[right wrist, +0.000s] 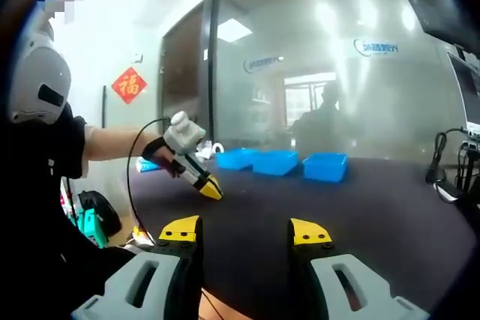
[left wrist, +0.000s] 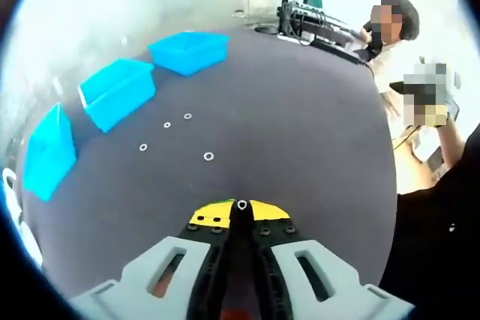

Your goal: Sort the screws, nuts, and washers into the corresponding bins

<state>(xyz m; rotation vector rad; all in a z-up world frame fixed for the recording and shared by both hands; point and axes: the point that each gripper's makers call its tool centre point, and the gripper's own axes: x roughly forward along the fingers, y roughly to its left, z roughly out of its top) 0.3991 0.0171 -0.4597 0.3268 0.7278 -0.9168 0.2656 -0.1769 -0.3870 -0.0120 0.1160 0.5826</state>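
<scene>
Three blue plastic bins are seen at ten o'clock on the dark table. The right gripper is held wide open, empty. A small silver washer is pinched in the closed left gripper; four washers lie ahead.

Left gripper view: the dark desk lies open from 12 to 3 o'clock of the left gripper. Four loose washers lie scattered at 11 o'clock. Three blue bins line the desk edge from 9 to 11 o'clock, blocking passage there. Cables and equipment obstruct the far edge at 1 o'clock.
</scene>
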